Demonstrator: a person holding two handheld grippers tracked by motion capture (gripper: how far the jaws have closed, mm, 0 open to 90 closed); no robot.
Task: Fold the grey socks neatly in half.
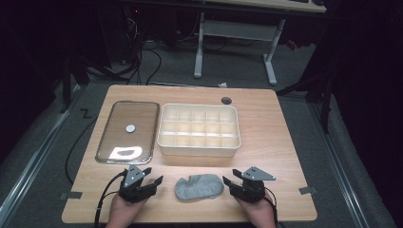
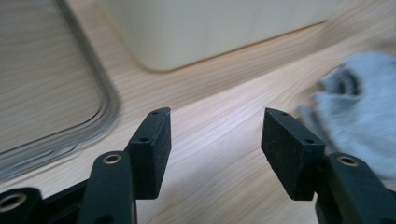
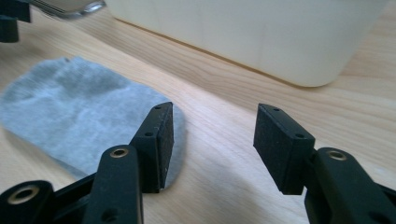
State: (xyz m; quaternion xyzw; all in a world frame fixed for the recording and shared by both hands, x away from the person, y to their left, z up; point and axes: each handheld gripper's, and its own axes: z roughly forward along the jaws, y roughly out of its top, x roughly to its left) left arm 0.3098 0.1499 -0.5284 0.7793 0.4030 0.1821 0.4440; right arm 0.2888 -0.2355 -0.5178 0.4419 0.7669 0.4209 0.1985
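A grey sock lies crumpled near the table's front edge, between the two grippers. My left gripper rests on the table just left of the sock, open with nothing between its jaws; the sock shows at the right there. My right gripper sits just right of the sock, open and empty; the sock lies beside and partly behind its left jaw. A cream compartment box stands behind the sock. A clear lid lies to the box's left.
The wooden table has bare room to the right of the box. A dark grommet hole sits near the far edge. Tape patches mark the front corners. The box wall and lid rim stand close ahead.
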